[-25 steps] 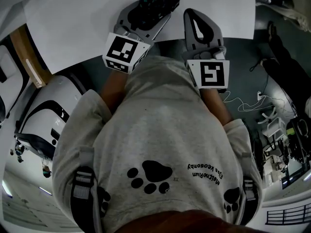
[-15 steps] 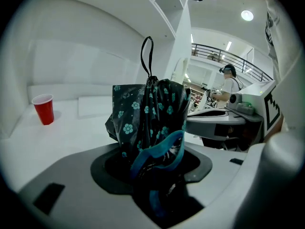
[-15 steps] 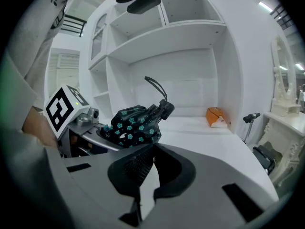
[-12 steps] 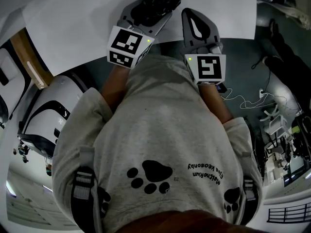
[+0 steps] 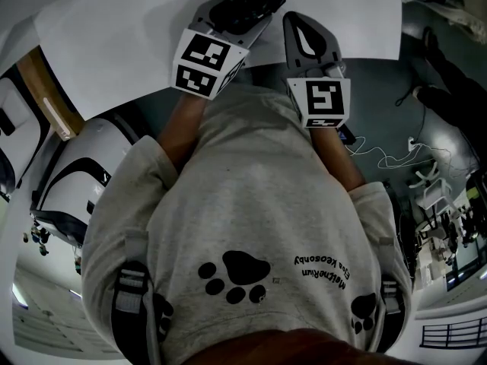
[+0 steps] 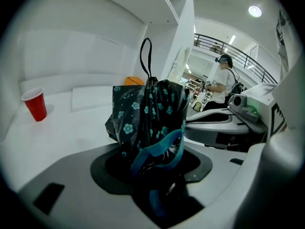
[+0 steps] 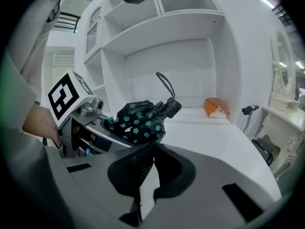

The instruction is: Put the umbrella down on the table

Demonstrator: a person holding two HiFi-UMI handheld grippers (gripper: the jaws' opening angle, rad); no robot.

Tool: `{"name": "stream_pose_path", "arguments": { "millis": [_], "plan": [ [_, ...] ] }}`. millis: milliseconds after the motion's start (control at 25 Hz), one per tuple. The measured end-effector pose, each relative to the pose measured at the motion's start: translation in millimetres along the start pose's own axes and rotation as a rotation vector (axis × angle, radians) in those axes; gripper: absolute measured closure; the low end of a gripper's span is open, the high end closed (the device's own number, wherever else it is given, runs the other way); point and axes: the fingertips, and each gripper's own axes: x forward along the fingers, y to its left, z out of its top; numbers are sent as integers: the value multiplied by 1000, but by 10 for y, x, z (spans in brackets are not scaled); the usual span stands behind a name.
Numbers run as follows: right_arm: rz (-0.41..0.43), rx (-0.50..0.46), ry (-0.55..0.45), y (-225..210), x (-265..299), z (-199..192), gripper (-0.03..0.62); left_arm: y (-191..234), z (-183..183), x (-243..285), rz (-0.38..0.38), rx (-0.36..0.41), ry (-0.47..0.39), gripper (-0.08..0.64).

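A white table (image 5: pixel 129 36) fills the top of the head view, and its near edge runs just ahead of the person's grey shirt (image 5: pixel 251 226). White shelving (image 7: pixel 162 27) rises from the table's far edge.

The left gripper (image 6: pixel 152 163) reaches over the near edge, and its jaws clamp a folded umbrella (image 6: pixel 147 113) at the lower end. The fabric is dark, printed with teal flowers. The umbrella sticks out past the jaws and tilts upward over the table. Whether its underside touches the surface cannot be told. A thin black wrist loop (image 6: pixel 144 56) stands up from its far tip.

The right gripper (image 7: pixel 153 149) sits just beside the left one, also over the near edge. Its jaw tips meet with nothing between them, and the umbrella lies just beyond and to the left of them.

A red cup (image 6: pixel 36 104) stands upright towards the table's left end. An orange object (image 7: pixel 214 107) rests at the far edge, against the shelving.
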Motion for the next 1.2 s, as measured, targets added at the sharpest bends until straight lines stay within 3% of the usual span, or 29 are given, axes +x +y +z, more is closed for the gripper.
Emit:
{"name": "stream_pose_path", "arguments": {
  "millis": [640, 1200],
  "plan": [
    [1, 25, 64, -45, 65, -156, 560, 31, -230, 197, -7, -38, 173, 302],
    [-1, 31, 70, -56, 81, -187, 560, 87, -347, 304, 20, -45, 252, 296]
  ]
}}
